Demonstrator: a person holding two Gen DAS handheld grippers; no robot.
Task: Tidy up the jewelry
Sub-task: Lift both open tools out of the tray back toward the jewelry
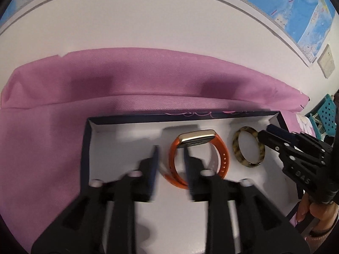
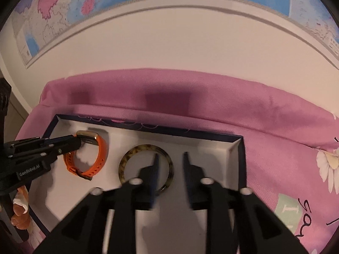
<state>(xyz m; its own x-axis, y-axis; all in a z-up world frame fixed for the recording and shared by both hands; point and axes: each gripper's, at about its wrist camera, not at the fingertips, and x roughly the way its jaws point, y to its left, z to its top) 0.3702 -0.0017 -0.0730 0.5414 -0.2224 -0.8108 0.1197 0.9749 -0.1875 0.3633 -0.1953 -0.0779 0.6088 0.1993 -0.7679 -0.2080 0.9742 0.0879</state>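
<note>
An orange watch (image 1: 220,154) with a gold face stands on its strap inside a dark blue box (image 1: 85,148) with a white floor. A tortoiseshell bangle (image 1: 237,148) lies flat to its right. My left gripper (image 1: 170,150) is open, its right finger inside the watch strap loop, its left finger outside. My right gripper (image 2: 169,158) is open over the bangle (image 2: 127,158), its left finger inside the ring, its right finger outside. The right gripper also shows in the left wrist view (image 1: 267,133). The left gripper shows in the right wrist view (image 2: 77,141) at the watch (image 2: 99,156).
The box (image 2: 241,148) sits on a pink cloth (image 1: 106,80) with flower prints (image 2: 328,165). A white wall and a map (image 2: 63,4) lie behind. A teal crate (image 1: 326,114) stands at the far right.
</note>
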